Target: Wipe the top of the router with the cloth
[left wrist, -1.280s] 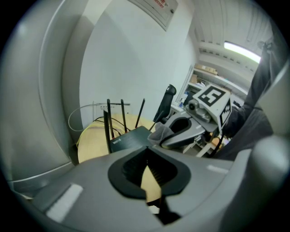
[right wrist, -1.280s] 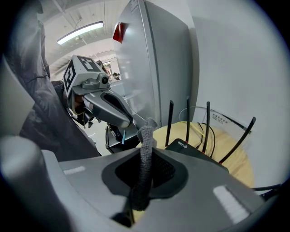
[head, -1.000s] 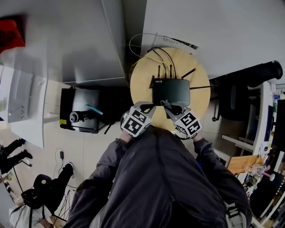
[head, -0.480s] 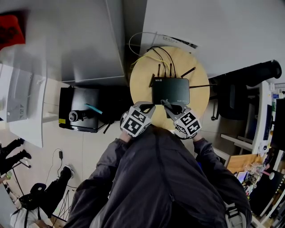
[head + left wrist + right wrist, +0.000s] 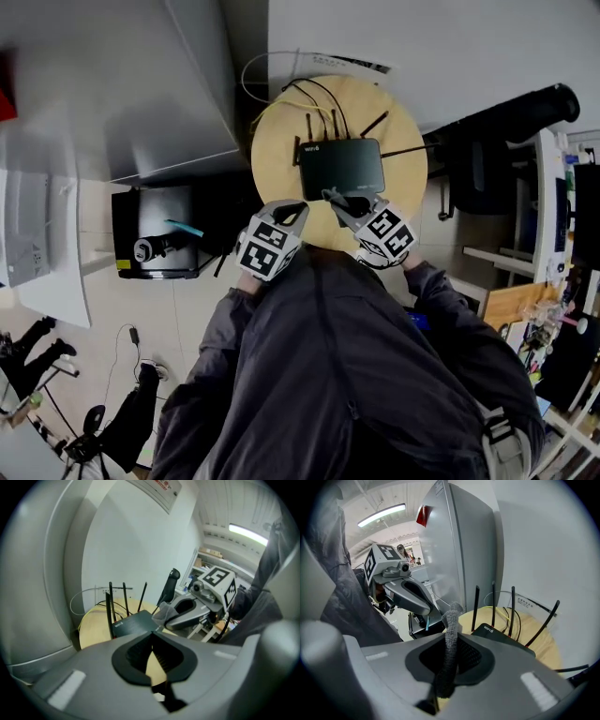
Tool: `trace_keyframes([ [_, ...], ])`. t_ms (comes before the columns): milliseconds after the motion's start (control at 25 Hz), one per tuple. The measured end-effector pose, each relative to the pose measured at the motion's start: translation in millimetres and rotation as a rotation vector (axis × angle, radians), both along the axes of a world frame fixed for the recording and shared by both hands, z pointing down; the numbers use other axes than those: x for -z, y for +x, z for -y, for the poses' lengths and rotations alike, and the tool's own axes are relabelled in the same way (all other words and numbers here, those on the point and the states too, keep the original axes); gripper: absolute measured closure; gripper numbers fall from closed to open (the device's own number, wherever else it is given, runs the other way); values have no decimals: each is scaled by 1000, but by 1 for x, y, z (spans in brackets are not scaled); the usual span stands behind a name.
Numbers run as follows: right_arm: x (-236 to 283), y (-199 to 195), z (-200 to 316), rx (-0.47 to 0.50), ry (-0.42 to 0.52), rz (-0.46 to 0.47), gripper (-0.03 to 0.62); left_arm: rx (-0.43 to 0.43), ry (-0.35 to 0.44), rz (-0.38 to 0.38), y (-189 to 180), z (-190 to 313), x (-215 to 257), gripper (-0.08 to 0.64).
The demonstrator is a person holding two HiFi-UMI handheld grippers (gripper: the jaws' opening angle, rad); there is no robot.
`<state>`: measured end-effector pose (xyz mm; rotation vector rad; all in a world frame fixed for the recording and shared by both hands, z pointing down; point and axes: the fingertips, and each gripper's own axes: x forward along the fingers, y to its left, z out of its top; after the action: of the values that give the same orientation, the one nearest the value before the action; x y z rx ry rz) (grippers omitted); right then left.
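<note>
Cloth (image 5: 451, 634) clamped between right gripper (image 5: 451, 613) fingers (image 5: 474, 656), at near edge of router (image 5: 341, 169)

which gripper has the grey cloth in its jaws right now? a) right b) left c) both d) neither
A: the cloth stands pinched between the jaws of the right gripper in its own view, while the left gripper has nothing between its jaws.

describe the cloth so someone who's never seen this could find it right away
Find the round wooden table with the black router on it. At the router's near edge, the right tool pinches a narrow strip of cloth. It is the only soft, fuzzy grey thing there.
</note>
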<state>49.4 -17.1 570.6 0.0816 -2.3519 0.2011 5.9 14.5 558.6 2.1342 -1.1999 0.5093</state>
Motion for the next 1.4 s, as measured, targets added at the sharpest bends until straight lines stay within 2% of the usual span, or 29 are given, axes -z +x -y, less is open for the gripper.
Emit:
trace_keyframes([
  [120, 4, -1, 5, 26, 13, -7, 563, 23, 0, 1, -6, -2, 1, 560],
  [480, 8, 7, 3, 74, 12, -41, 561, 0, -35, 20, -8, -14, -4, 560],
  [720, 8, 10, 0, 70, 13, -38, 561, -6, -35, 27, -5, -14, -3, 560],
  [920, 11, 7, -1, 57, 60, -28, 564, -1, -23, 37, -5, -16, 0, 560],
  [1400, 16, 6, -4, 59, 89, -17, 563, -25, -6, 38, 13, -7, 2, 560],
])
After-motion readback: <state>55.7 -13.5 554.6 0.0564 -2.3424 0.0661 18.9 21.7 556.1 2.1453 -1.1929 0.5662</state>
